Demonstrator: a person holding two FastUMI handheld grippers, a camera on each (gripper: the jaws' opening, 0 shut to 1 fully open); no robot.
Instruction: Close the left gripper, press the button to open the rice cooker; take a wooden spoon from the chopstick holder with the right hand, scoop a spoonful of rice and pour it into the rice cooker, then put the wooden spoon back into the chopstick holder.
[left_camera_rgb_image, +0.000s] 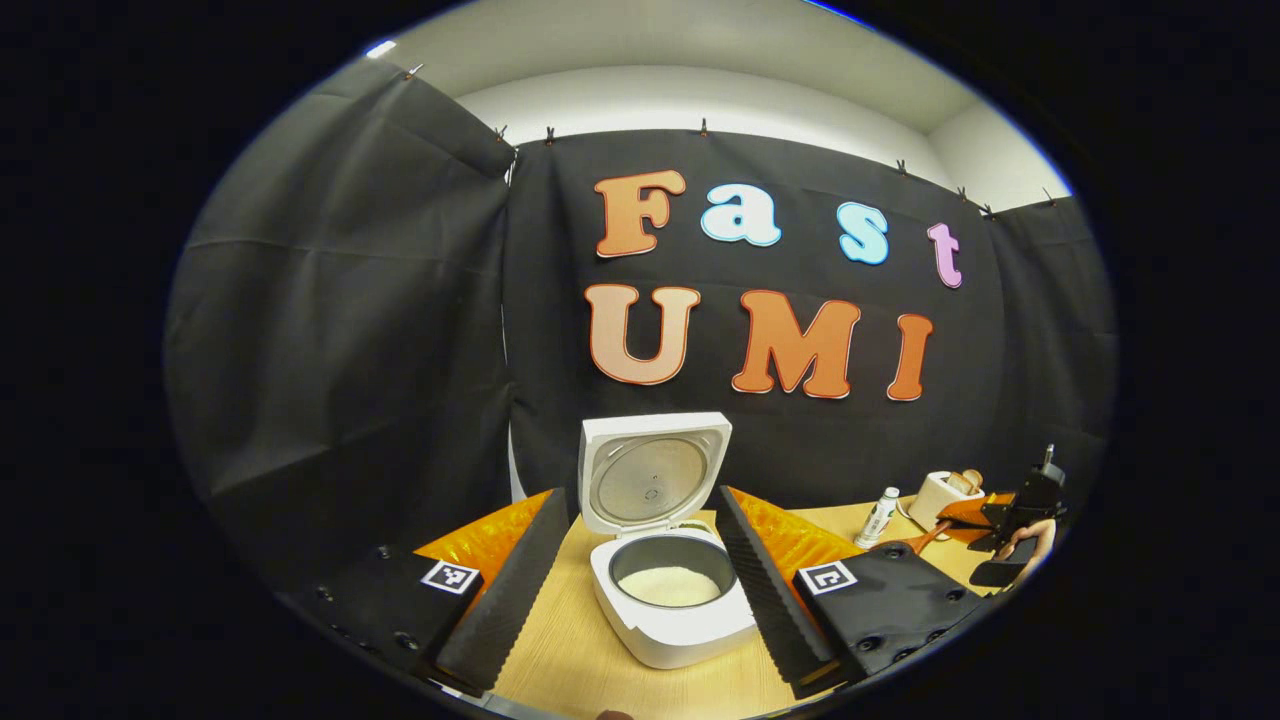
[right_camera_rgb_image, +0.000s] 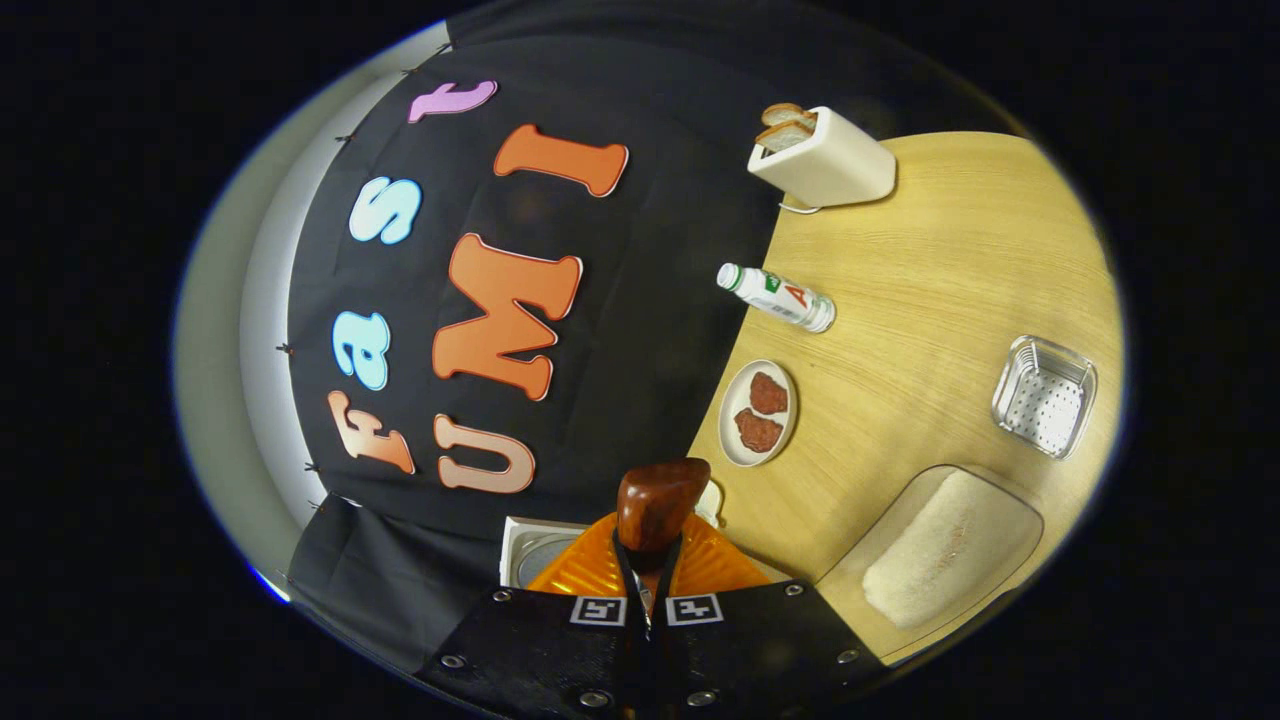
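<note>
A: Right gripper view: the wooden spoon (right_camera_rgb_image: 658, 508) is seen clamped between the closed fingers of the right gripper (right_camera_rgb_image: 648, 578), bowl pointing forward along them. Is rice carried in it?

B: It cannot be told. In the left gripper view the rice cooker (left_camera_rgb_image: 668, 600) stands with lid up, rice inside, framed between the wide-open, empty fingers of the left gripper (left_camera_rgb_image: 640, 580).

A: So the cooker lies nearer the left gripper, and the spoon is held well off to its right, near the toaster (left_camera_rgb_image: 940, 497)
</note>
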